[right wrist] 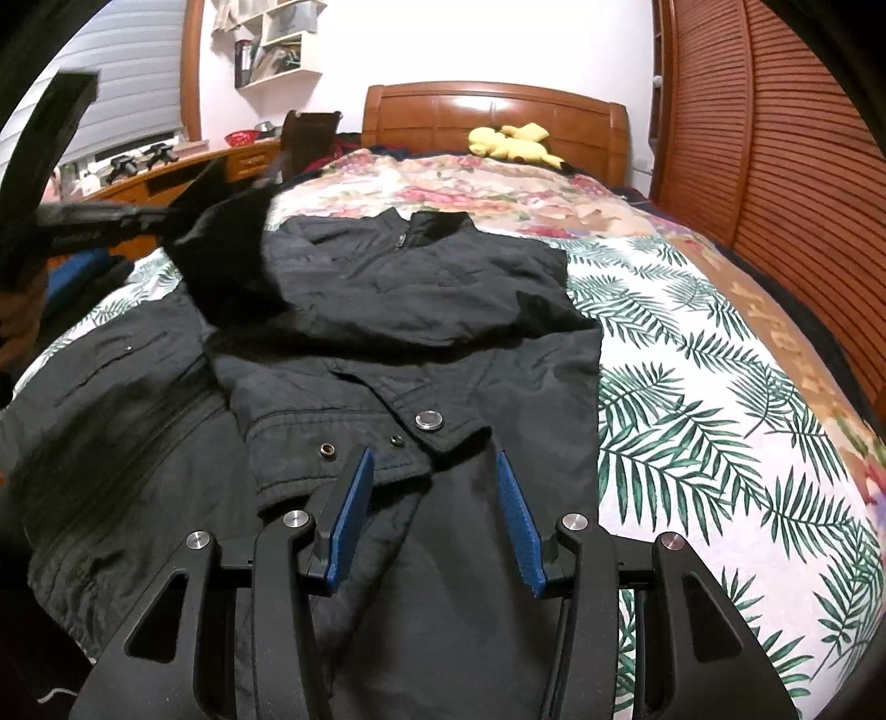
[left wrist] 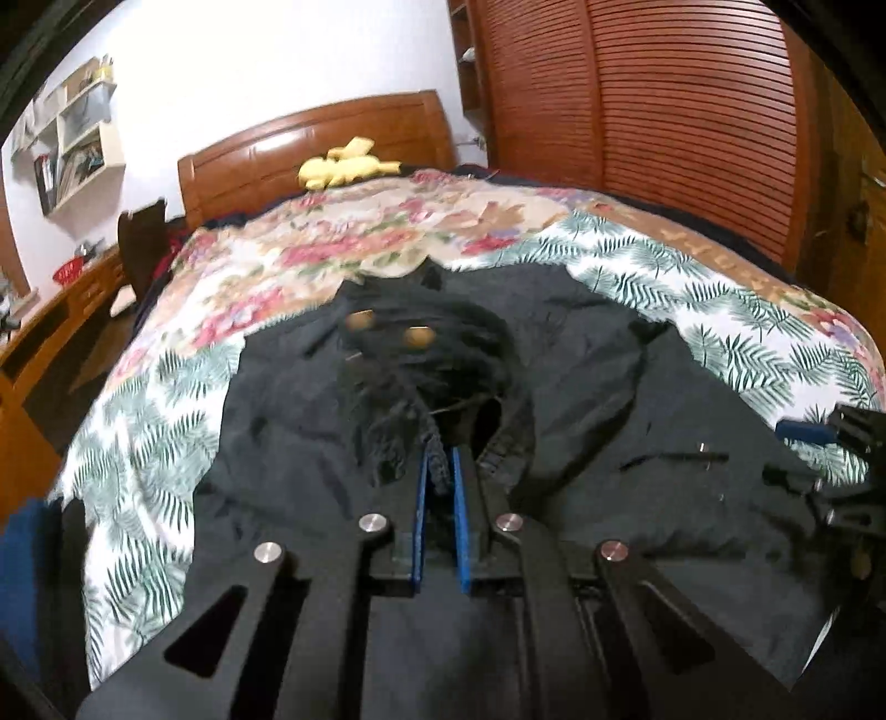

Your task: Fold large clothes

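Note:
A large black jacket [right wrist: 387,310] lies spread on the bed, collar toward the headboard, one sleeve folded across its front with a snap cuff [right wrist: 429,421] near me. My left gripper [left wrist: 440,459] is shut on a fold of the jacket's [left wrist: 609,387] black cloth and holds it lifted; in the right wrist view it [right wrist: 166,221] is at the upper left with the raised cloth. My right gripper [right wrist: 432,465] is open and empty, low over the sleeve cuff. It also shows at the right edge of the left wrist view [left wrist: 830,437].
The bed has a leaf and flower print cover [right wrist: 692,387]. A yellow plush toy [right wrist: 512,141] lies by the wooden headboard [right wrist: 498,105]. A slatted wooden wardrobe [right wrist: 775,138] stands to the right. A wooden desk [right wrist: 166,177] and wall shelves [right wrist: 277,44] are to the left.

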`<state>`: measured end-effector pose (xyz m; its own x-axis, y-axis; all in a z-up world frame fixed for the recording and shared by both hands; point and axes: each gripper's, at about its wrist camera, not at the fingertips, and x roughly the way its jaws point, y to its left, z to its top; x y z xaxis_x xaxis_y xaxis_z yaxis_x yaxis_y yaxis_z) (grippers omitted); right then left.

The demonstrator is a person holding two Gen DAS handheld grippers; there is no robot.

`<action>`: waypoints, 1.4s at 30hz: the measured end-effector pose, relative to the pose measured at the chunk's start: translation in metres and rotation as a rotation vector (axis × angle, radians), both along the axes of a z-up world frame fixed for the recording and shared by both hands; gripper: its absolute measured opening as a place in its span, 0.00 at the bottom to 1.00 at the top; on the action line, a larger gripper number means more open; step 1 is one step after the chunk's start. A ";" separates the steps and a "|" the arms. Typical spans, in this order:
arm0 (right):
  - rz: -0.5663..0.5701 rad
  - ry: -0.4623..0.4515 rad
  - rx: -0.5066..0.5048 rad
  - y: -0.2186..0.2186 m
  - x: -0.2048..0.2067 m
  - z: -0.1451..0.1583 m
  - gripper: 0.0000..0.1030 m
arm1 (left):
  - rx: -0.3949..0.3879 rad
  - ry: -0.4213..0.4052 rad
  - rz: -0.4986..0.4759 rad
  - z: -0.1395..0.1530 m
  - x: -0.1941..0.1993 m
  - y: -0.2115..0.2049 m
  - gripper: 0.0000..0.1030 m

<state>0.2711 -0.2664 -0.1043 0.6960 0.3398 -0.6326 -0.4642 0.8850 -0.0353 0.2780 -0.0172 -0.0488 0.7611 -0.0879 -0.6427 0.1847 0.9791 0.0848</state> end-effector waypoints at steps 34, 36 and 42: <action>0.002 0.019 -0.047 0.009 -0.001 -0.015 0.45 | -0.148 0.099 0.019 -0.048 -0.078 0.046 0.33; 0.002 0.018 -0.048 0.010 -0.001 -0.015 0.45 | -0.141 0.112 0.043 -0.054 -0.075 0.045 0.33; 0.003 0.015 -0.048 0.010 -0.002 -0.015 0.45 | -0.201 0.122 0.076 -0.060 -0.067 0.053 0.33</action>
<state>0.2694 -0.2566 -0.1194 0.6853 0.3112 -0.6584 -0.4678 0.8810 -0.0705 0.2107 0.0361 -0.1085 0.6882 -0.1687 -0.7057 0.1070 0.9855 -0.1313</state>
